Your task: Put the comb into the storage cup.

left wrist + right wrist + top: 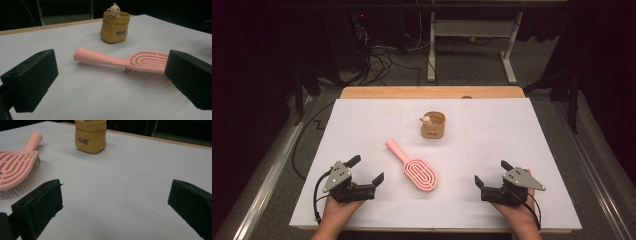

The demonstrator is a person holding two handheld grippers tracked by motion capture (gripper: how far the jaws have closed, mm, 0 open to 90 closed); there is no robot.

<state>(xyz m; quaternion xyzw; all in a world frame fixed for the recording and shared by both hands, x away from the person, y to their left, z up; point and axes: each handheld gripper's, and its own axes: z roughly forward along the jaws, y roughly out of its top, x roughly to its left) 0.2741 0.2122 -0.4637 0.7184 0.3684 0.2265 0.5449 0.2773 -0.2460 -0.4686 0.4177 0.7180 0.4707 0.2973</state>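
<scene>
Hands enter at the near edge, each holding a gripper low over the table. White table (362, 125) surface, wooden strip along far edge. Left gripper (368, 170) sits near-left, jaws spread wide, nothing between them; right gripper (493, 173) near-right, jaws likewise wide apart and empty. Pink hairbrush (414, 167) lies between the two grippers, bristles down, head toward the near side, handle angled far-left. From the left gripper view the hairbrush (130, 61) head runs behind the right-hand jaw, not touching. Small tan pouch-shaped pot (433, 125) stands upright beyond the brush, well apart from it, script lettering on its side, a tiny bear figure (113, 10) perched on its rim.
</scene>
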